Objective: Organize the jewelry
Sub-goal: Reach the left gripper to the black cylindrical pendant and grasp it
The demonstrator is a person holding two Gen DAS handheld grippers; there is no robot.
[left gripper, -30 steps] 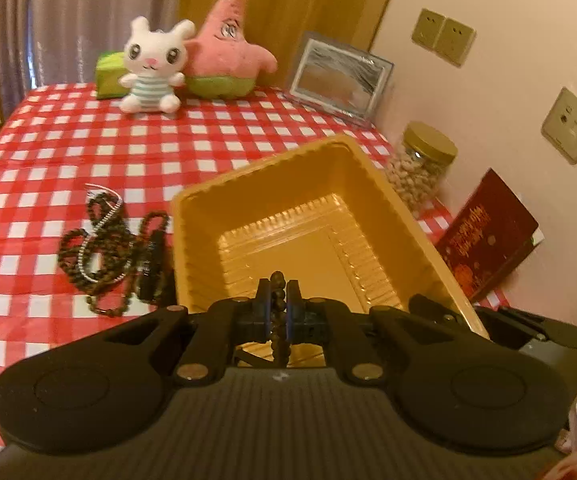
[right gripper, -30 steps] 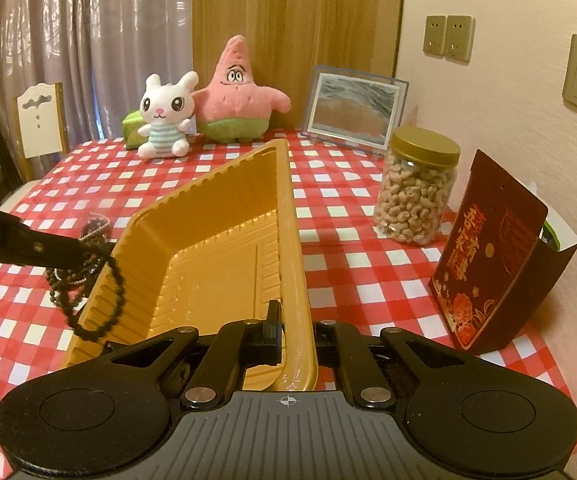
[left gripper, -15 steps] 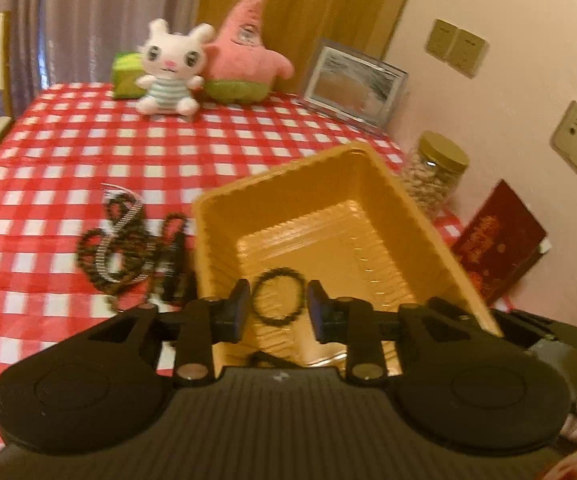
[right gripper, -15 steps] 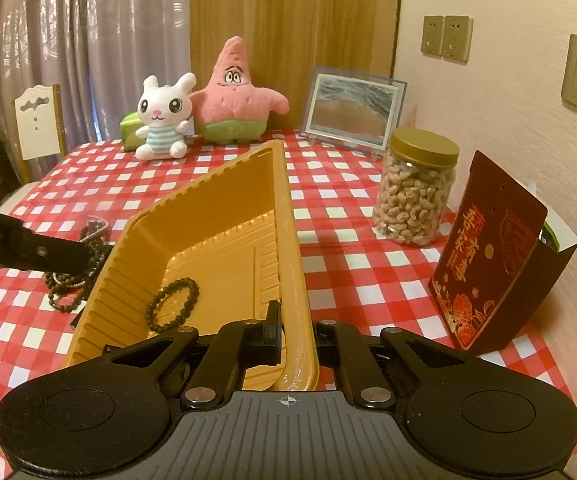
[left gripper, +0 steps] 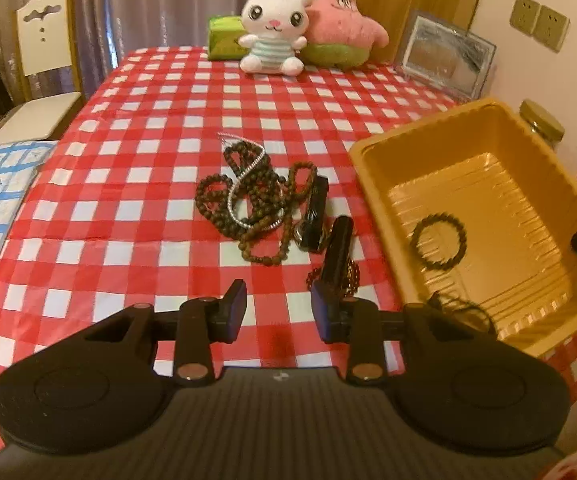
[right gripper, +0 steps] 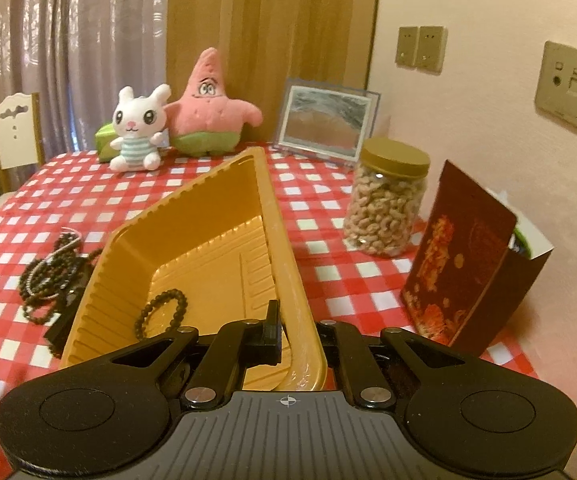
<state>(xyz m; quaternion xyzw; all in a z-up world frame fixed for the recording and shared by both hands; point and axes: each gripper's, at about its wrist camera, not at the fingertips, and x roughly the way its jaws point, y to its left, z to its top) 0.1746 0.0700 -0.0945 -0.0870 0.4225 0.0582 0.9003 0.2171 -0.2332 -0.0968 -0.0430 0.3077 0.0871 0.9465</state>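
Note:
A yellow plastic tray [left gripper: 372, 184] stands on the red checked cloth; it also shows in the right wrist view [right gripper: 136, 240]. A dark bead bracelet [left gripper: 440, 242] lies on its floor, seen too in the right wrist view [right gripper: 162, 312]. A tangle of brown bead necklaces with a silver chain [left gripper: 252, 200] lies left of the tray, with two black oblong pieces [left gripper: 316, 212] beside it. My left gripper [left gripper: 278, 312] is open and empty, above the cloth just short of the pile. My right gripper [right gripper: 298, 340] is shut on the tray's near rim.
A white bunny plush [left gripper: 272, 28] and a pink star plush [left gripper: 340, 20] sit at the table's far edge. A picture frame [right gripper: 328, 124], a jar of nuts [right gripper: 386, 204] and a dark red card box [right gripper: 472, 264] stand right of the tray. A chair [left gripper: 44, 60] stands at the left.
My left gripper opened and dropped the bead bracelet into the tray, then swung left toward the pile of necklaces. The right gripper kept its hold on the tray rim.

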